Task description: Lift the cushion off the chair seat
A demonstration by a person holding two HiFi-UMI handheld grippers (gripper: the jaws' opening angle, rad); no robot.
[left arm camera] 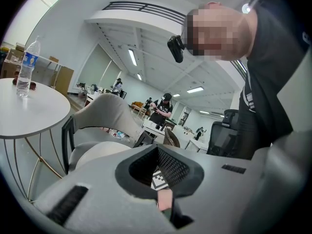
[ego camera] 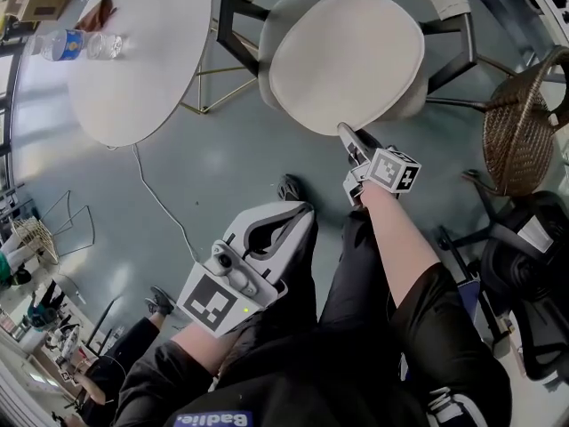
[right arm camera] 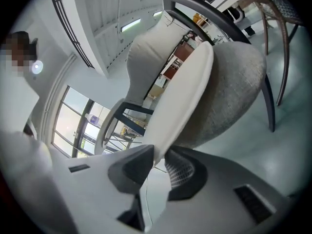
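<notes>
Cushion (ego camera: 347, 56) edge pinched in the right tool (right arm camera: 158, 156) — chair seat (right arm camera: 234, 91) just beneath.

Glossy grey floor (ego camera: 222, 163), round white table (ego camera: 142, 60), wicker chair (ego camera: 520, 136)

The right hand-held gripper (ego camera: 343, 131) covers the cushion (ego camera: 347, 60) edge; wicker chair (ego camera: 520, 127) cropped.

Open-plan office, breakout corner. Head view: round white bench (ego camera: 133, 69) on thin metal legs with a water bottle (ego camera: 78, 44) at upper left, padded chair (ego camera: 276, 14) at top centre, wicker chair (ego camera: 524, 123) and black office chair (ego camera: 516, 283) at right. The floor (ego camera: 213, 163) is smooth and grey, with a loose cable (ego camera: 160, 205). Left gripper view: ceiling light strips (left arm camera: 132, 57), and people (left arm camera: 162, 108) standing at desks (left arm camera: 153, 128) mid-frame. Right gripper view: tall windows (right arm camera: 80, 118) at left.
</notes>
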